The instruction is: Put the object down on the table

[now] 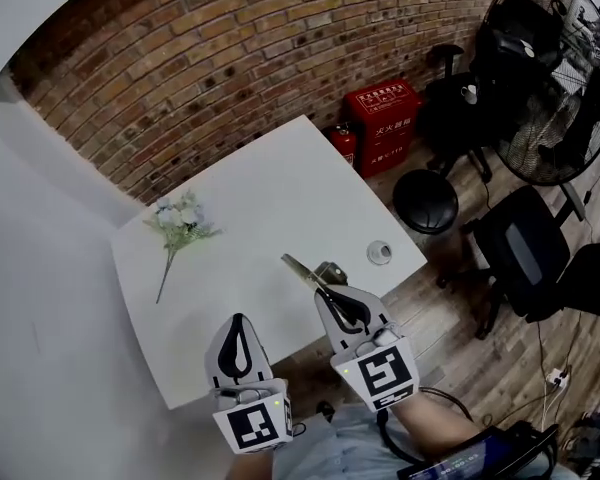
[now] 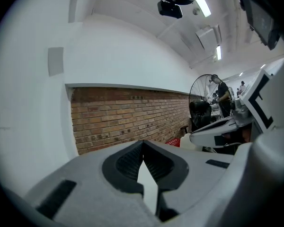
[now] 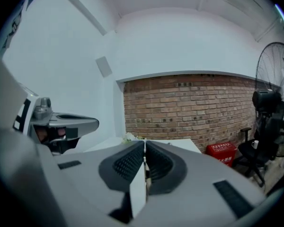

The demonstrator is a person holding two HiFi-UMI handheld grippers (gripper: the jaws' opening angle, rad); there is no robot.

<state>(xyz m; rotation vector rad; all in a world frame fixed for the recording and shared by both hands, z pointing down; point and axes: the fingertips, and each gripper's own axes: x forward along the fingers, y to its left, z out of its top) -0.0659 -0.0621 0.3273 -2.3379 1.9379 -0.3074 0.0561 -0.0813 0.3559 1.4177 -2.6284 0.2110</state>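
My right gripper (image 1: 325, 293) hovers over the near edge of the white table (image 1: 280, 183), shut on a thin flat blade-like object (image 1: 301, 268) that sticks out forward and left over the tabletop. In the right gripper view the jaws of the right gripper (image 3: 144, 143) are pressed together, with only a thin edge of the object (image 3: 145, 169) showing between them. My left gripper (image 1: 239, 320) hangs beside it at the table's front edge. It is shut with nothing held, and its pads (image 2: 132, 162) meet at the tip.
A small bunch of pale flowers (image 1: 180, 218) lies on the table's left part. A small round ring-like item (image 1: 379, 252) sits near the right edge. Right of the table are a red box (image 1: 384, 118), a black stool (image 1: 426, 200), office chairs (image 1: 520, 253) and a standing fan (image 1: 555, 78).
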